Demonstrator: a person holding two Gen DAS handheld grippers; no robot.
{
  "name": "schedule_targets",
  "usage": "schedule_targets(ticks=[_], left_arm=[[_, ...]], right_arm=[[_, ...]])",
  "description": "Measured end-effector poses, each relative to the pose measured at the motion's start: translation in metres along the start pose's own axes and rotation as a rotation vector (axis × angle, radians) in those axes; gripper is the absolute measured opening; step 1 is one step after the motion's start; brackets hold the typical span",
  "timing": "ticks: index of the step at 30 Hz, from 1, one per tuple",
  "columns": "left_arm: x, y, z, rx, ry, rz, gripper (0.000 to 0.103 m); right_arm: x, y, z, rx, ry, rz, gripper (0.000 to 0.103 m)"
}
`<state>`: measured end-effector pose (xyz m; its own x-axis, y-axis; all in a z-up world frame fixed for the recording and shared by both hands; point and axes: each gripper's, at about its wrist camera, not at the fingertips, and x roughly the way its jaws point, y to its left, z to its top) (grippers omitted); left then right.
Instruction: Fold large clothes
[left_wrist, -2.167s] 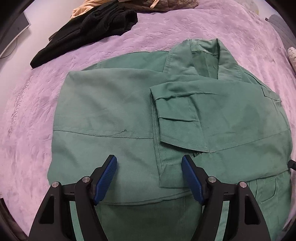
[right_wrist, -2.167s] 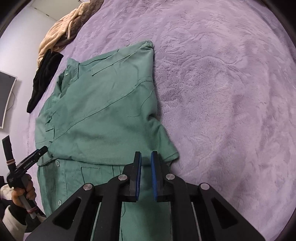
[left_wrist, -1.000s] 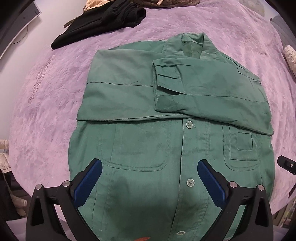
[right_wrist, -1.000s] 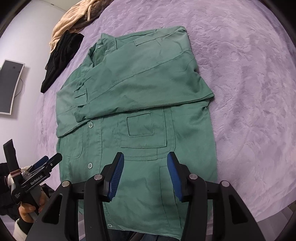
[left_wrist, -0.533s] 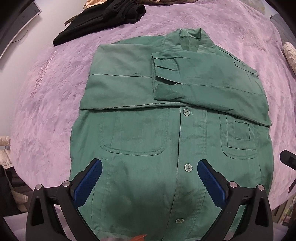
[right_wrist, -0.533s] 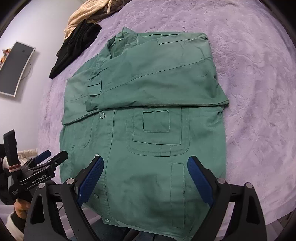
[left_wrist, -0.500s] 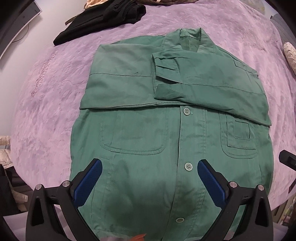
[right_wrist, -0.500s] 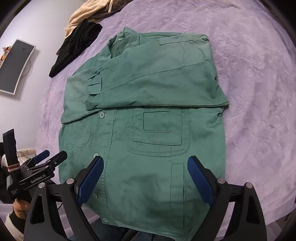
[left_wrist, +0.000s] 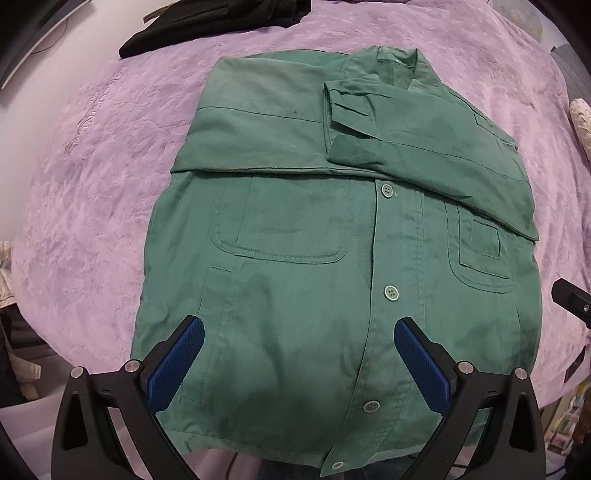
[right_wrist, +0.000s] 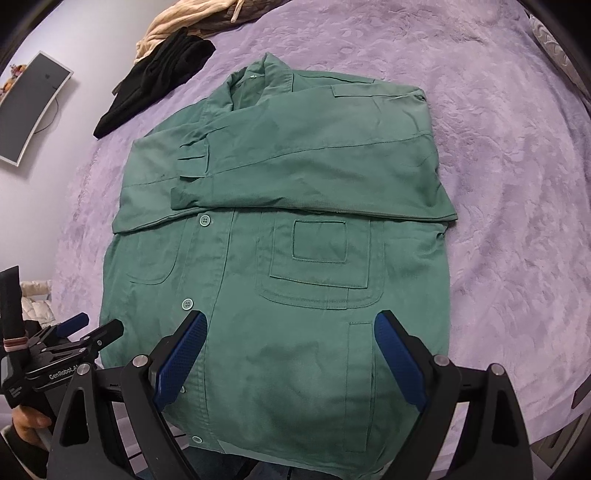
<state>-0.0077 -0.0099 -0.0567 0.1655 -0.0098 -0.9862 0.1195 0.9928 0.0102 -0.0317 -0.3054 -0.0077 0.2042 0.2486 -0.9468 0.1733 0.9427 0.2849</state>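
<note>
Jacket (left_wrist: 303, 280) lengthwise, collar far, hem near; both hand-held grippers (left_wrist: 295, 354) (right_wrist: 291, 350) spread

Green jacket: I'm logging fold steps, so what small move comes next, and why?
Probably lower both open grippers, left and right, onto the green jacket hem to grip it. Both sleeves already lie folded across the chest; the lower half lies flat and unfolded.

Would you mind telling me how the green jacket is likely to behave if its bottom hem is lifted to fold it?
The green jacket will probably be floppy: it lies flat with soft creases, so the hem should sag between grips. The folded sleeves rest loose on top and may slide off. The plush purple blanket likely grips the fabric, so dragging could bunch it.
</note>
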Motion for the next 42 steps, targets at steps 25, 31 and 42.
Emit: schedule_targets(ticks=[25,31,42], left_arm=[[0.014,0.080,-0.085,0.007,0.024,-0.072,0.103],[0.019,0.120,-0.093,-0.054,0.013,-0.124,0.103],[0.045,0.164,-0.104,-0.114,0.067,-0.156,0.103]], right_arm=[[0.011,-0.031,-0.126,0.312,0.022,0.229,0.103],[0.008,-0.111,-0.170,0.573,-0.069,0.238,0.103],[0.070,-0.134,-0.206,0.612,-0.016,0.429,0.102]])
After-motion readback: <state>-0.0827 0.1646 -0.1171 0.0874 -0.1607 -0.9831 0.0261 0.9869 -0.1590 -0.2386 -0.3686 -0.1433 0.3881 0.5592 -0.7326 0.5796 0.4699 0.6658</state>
